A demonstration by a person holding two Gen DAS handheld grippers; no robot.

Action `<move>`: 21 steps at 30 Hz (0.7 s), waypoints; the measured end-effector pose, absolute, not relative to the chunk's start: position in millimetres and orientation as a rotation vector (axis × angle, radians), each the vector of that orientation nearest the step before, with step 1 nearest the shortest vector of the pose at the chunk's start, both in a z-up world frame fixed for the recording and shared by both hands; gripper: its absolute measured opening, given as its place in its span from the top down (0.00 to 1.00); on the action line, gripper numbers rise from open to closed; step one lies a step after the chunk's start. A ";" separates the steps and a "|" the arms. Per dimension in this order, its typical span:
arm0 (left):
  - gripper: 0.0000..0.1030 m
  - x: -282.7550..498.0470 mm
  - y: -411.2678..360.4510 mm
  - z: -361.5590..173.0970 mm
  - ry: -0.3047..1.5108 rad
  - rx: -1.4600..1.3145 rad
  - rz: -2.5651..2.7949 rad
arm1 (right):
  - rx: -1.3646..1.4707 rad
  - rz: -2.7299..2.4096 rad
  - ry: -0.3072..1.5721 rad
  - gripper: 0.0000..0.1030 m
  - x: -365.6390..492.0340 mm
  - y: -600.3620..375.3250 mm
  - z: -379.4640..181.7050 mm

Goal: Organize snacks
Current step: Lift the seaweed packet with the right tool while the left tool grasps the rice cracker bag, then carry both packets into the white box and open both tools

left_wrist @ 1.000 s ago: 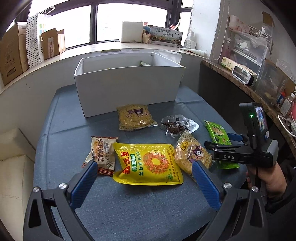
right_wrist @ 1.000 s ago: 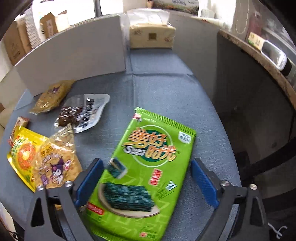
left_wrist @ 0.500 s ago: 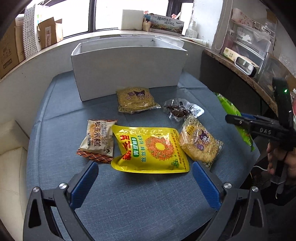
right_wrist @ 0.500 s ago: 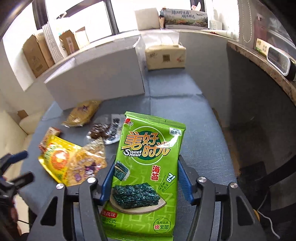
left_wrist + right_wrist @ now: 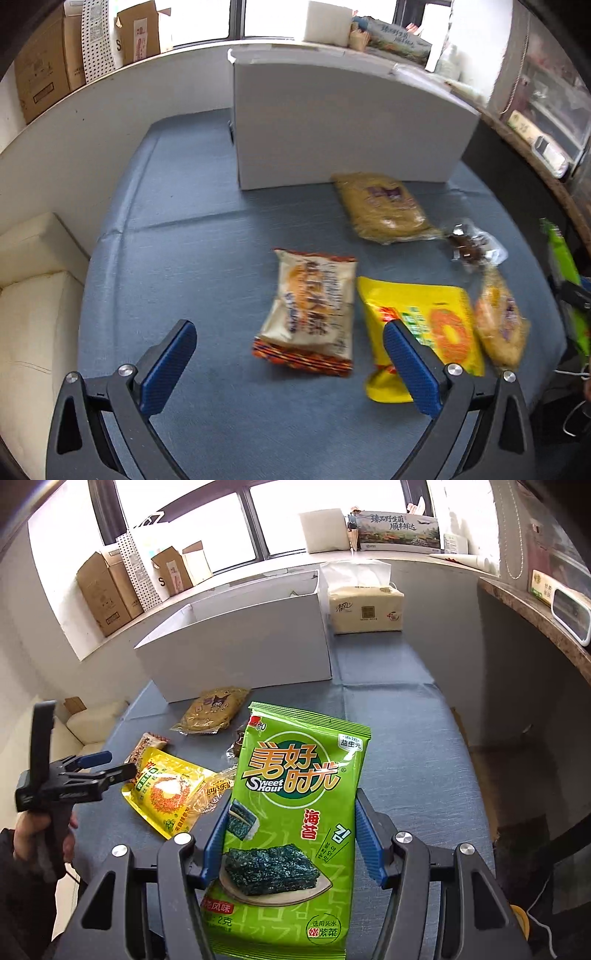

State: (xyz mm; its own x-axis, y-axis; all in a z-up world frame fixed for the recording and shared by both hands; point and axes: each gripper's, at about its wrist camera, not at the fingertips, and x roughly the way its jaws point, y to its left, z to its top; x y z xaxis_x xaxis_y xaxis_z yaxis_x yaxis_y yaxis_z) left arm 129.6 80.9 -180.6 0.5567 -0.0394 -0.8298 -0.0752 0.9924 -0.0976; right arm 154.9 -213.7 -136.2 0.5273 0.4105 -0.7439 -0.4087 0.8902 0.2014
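We are holding the green seaweed pack (image 5: pixel 295 812) in our right gripper (image 5: pixel 291 834), its fingers (image 5: pixel 216 834) clenched on the pack's two long edges, so the pack is standing lifted off the blue desk (image 5: pixel 399 738) with its long axis running straight ahead along the fingers. The white box (image 5: pixel 240 646) is sitting at the far end of the desk, ahead and a little to the left of the pack, with its open top facing up; that is where we judge the pack is going. The move turns on this: the pack's top edge is pointing toward the box, and the box wall is standing between them, so the pack is needing to clear the rim before we let go.

Our left gripper (image 5: pixel 291 365) is hanging with its fingers (image 5: pixel 168 363) released and nothing between them, above the near part of the desk. The orange-and-white pack (image 5: pixel 314 314) is lying just ahead, between the fingers, its long axis running roughly away from us. The yellow pouch (image 5: pixel 424 332) is lying right beside it, partly behind the right finger. We judge the left hand is the nearer one for these two. The other packs are lying further right, closer to the box.
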 end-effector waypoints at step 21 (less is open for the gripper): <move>0.53 121.6 86.4 -158.0 0.912 -0.085 0.029 | -0.014 0.506 0.895 0.36 154.4 -209.4 -139.7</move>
State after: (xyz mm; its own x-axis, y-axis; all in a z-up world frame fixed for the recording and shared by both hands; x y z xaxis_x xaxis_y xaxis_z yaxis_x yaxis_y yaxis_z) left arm 121.6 86.4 -158.0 0.6123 -0.0110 -0.7905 -0.0614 0.9962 -0.0613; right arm 154.4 -209.4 -139.7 0.5159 0.4161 -0.7488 -0.4273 0.8826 0.1961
